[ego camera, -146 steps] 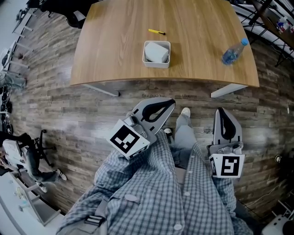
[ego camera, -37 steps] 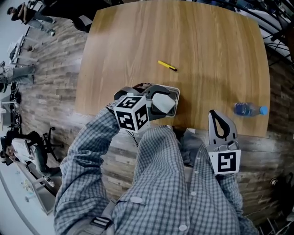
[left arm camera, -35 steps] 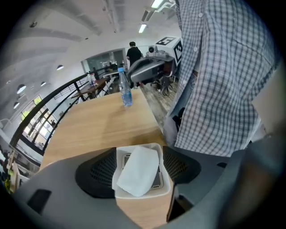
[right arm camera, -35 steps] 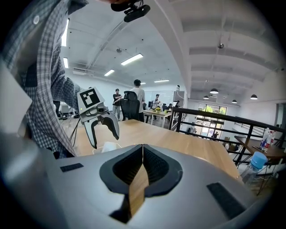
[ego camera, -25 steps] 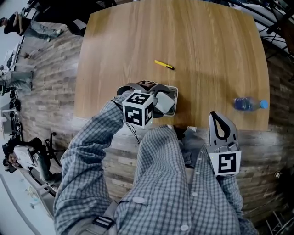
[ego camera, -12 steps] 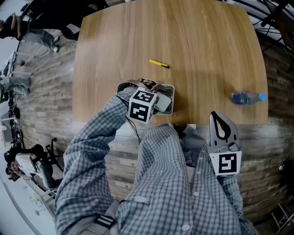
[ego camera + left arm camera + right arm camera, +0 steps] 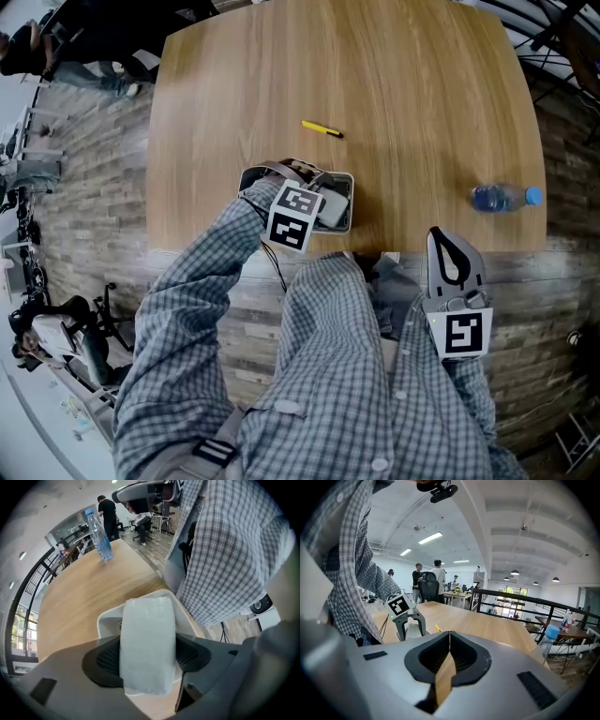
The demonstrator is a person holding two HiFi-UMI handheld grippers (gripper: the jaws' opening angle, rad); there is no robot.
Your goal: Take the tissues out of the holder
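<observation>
A white tissue pack point(image 7: 147, 644) stands in a white holder point(image 7: 107, 618) near the table's front edge, and in the head view the holder point(image 7: 346, 178) is half covered by my left gripper point(image 7: 312, 187). In the left gripper view the left gripper point(image 7: 147, 654) has its jaws closing around the pack, with the dark pads point(image 7: 194, 652) touching both of its sides. My right gripper point(image 7: 452, 247) hangs shut and empty off the table, beside the person's leg. In its own view the right gripper point(image 7: 450, 637) holds nothing.
A yellow pen point(image 7: 321, 129) lies on the wooden table point(image 7: 412, 84) behind the holder. A water bottle point(image 7: 502, 198) lies at the right, near the front edge. People and office chairs are far off in the room.
Over the last second my left gripper has tipped down over the holder and its jaws have drawn in round the tissue pack. The right gripper has not moved.
</observation>
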